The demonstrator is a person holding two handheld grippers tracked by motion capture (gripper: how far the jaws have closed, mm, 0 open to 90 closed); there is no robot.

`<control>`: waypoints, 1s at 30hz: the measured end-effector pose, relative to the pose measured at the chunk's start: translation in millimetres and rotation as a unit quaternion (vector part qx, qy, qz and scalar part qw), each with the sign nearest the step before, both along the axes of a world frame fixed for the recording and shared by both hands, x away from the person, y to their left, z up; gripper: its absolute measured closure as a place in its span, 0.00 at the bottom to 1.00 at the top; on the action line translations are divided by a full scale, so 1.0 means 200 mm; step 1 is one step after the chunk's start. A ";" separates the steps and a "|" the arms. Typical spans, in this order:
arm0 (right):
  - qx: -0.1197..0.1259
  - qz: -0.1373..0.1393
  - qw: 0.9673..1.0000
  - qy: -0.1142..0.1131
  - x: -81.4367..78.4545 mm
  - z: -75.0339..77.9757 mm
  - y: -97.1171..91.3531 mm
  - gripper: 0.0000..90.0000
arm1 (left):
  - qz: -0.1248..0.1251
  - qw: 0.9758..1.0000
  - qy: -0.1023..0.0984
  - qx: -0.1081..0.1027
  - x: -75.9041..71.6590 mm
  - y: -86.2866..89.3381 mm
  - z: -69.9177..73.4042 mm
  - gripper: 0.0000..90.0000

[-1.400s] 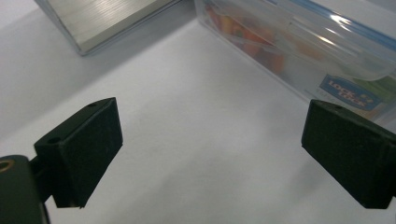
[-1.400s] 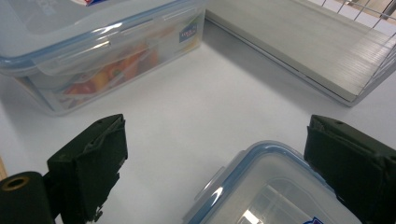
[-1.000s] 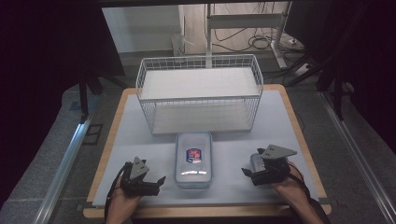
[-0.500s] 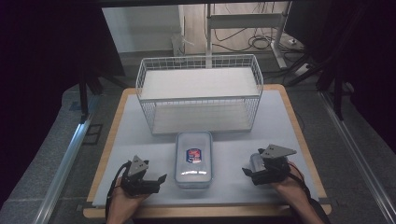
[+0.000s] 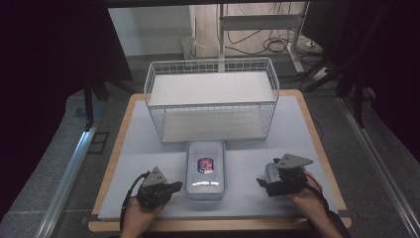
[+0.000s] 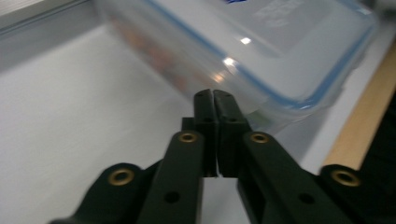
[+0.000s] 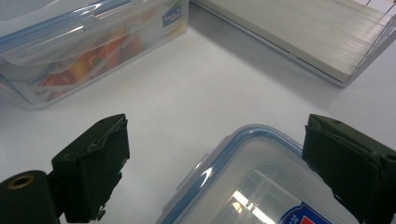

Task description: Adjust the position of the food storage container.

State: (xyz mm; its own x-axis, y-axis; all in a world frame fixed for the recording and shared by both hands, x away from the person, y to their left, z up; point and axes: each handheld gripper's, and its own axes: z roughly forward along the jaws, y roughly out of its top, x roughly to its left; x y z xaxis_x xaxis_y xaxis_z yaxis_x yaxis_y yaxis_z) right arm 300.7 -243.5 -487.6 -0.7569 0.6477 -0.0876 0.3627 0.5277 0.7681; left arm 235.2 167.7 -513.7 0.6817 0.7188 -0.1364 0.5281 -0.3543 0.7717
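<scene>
A: Quick, where's the big tub?

B: The big clear tub, blue-rimmed lid, sits mid-table towards 6 o'clock on the white mat. It lies flat with the lid on and a red-blue label on top. The wire basket is at 12 o'clock, just behind it, w/ a small gap between.

A: Left tongs?

B: The left gripper is at approx. 7 o'clock of the mat, pointing to 3 o'clock at the tub's near left corner. Its jaws have just been closing and now stand tight together w/ nothing between them. In the left gripper view the tips are just short of the tub's wall; can't tell if they touch it.

A: Right tongs?

B: The right gripper is at approx. 5 o'clock, pointing to 9 o'clock. Its jaws are spread wide. In the right gripper view a second, smaller tub w/ the same blue rim lies between the pads. The left pad is clear of it; the right pad is v. close, contact not clear. No squeeze seen.

A: And the two tubs?

B: They're apart, w/ bare mat between. Orange-red contents show thru the big tub's wall.

A: Hands?

B: One behind each gripper, coming in from 6 o'clock.
</scene>
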 end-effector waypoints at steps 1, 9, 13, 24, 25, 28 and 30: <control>0.000 0.002 1.000 -0.001 0.00 0.00 0.00 0.09 | 0.003 1.000 -0.003 0.008 0.00 -0.01 0.00 1.00; 0.002 0.007 1.000 -0.005 -0.02 0.01 0.02 0.09 | -0.006 1.000 0.007 -0.013 0.00 0.01 0.01 1.00; 0.004 0.006 1.000 -0.007 -0.02 0.01 0.02 0.09 | -0.023 0.999 0.012 -0.019 -0.01 -0.01 0.01 1.00; 0.012 0.003 1.000 -0.011 -0.02 0.02 0.02 0.10 | -0.091 0.994 0.027 -0.045 0.00 -0.22 0.00 1.00; 0.012 0.003 1.000 -0.011 -0.02 0.02 0.02 0.10 | -0.091 0.994 0.027 -0.045 0.00 -0.22 0.00 1.00; 0.017 0.005 1.000 -0.010 -0.03 0.03 0.02 0.10 | -0.067 0.998 0.015 -0.013 0.04 -0.19 0.01 1.00; 0.024 0.006 1.000 -0.008 -0.03 0.03 0.02 0.10 | -0.030 0.999 -0.003 0.018 0.07 -0.15 0.02 1.00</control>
State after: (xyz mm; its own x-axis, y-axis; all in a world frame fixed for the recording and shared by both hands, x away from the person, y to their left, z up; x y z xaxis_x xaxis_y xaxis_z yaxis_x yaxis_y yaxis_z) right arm 294.7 -239.2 -481.7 -0.7629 0.6429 -0.0685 0.3442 0.4935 0.7987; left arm 248.8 137.1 -509.2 0.7247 0.6806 -0.1077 0.5008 -0.4128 0.7608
